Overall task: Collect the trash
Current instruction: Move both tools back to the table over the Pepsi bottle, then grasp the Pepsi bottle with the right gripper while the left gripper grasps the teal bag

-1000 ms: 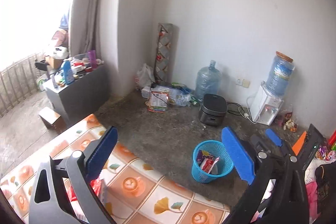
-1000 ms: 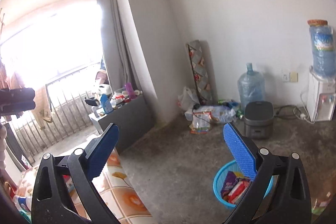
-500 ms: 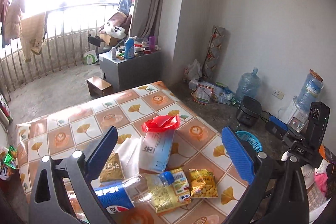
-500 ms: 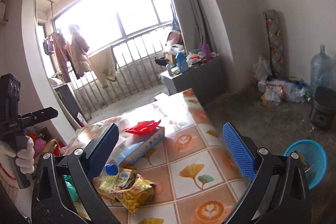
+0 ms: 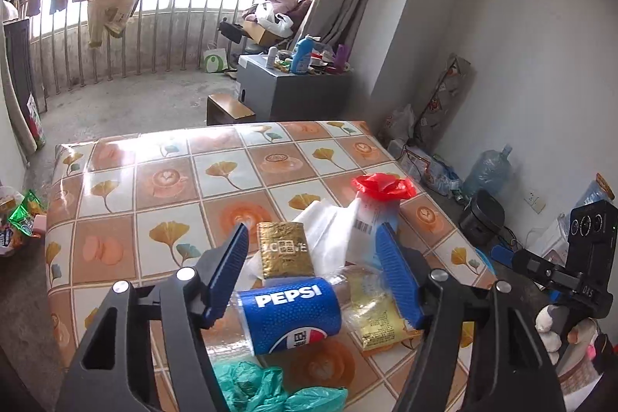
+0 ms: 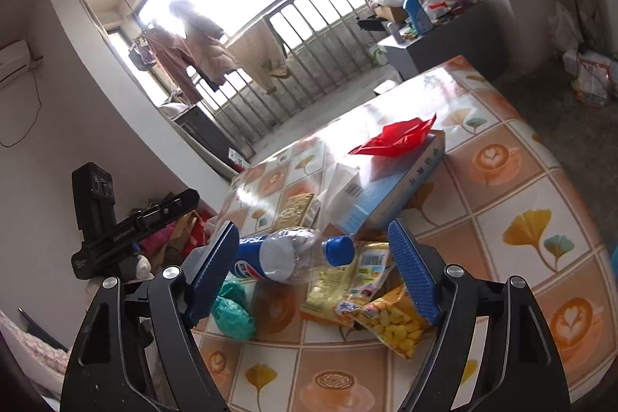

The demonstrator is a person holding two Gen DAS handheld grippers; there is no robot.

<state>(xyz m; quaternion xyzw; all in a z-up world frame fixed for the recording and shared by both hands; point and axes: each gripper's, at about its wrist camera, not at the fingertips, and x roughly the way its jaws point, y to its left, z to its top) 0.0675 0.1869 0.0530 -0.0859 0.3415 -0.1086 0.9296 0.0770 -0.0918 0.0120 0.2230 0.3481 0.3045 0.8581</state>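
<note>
Under both pairs of tongs, the tiled table carries the trash: beyond them a blue box, between the closing, empty left tongs a Pepsi bottle, between the closing, empty right tongs its cap.

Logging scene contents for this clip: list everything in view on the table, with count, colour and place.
Pepsi bottle: 1, blue label, lying at the near edge.
Gold packet: 1, behind the bottle.
Yellow snack packets: at least 2, right of the bottle cap.
Light blue box: 1, mid-table.
Red bag: 1, on the box.
Teal bag: 1, near edge.
Left tongs: closing above the bottle.
Right tongs: closing, nothing gripped.
</note>
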